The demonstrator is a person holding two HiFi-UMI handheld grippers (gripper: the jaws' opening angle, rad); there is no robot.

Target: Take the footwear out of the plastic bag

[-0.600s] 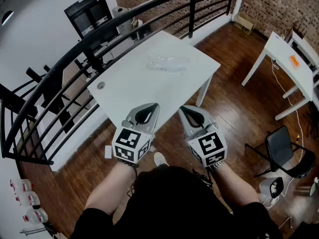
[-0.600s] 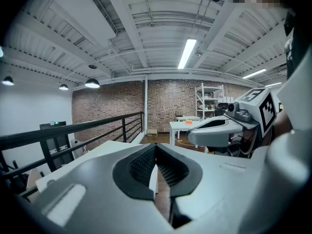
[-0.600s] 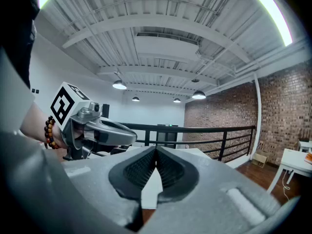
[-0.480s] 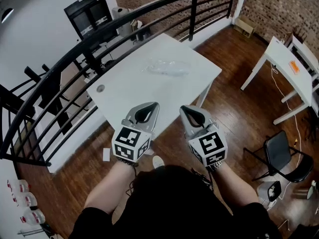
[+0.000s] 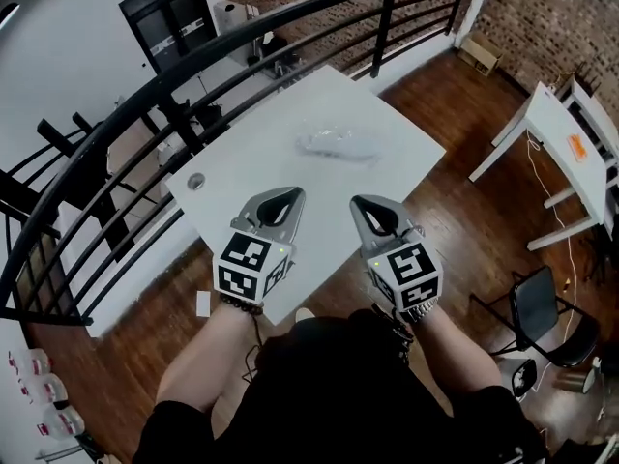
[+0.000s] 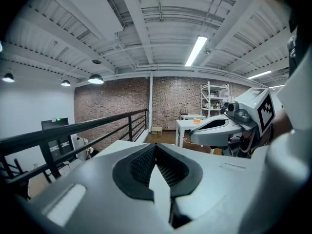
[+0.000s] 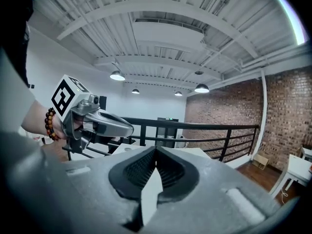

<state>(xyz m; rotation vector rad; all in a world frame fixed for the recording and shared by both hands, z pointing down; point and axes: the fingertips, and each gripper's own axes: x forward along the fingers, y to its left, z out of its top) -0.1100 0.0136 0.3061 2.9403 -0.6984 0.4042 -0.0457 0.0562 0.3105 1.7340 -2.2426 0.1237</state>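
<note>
Left gripper (image 5: 290,194), right gripper (image 5: 357,202) closed; plastic bag (image 5: 337,146) stretches left-right.

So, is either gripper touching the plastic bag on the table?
No, the head view shows the left gripper and right gripper over the near edge of the table, with the plastic bag apart farther across.

Smooth matt white is showing on table (image 5: 253,162) top; clear plastic bag (image 5: 337,146) toward its 1 o'clock is shining glossy w/ crinkles. Floor (image 5: 455,225) at 3 o'clock is gleaming as polished dark wood boards. Railing (image 5: 145,100) at 10 o'clock is looking like black painted metal, semi-matt. Brick wall (image 5: 542,8) at 1 o'clock is looking rough. Left gripper (image 5: 286,193) & right gripper (image 5: 363,202) are showing matt grey plastic shells; pads (image 6: 141,165) are looking black, ribbed, rubbery
</note>
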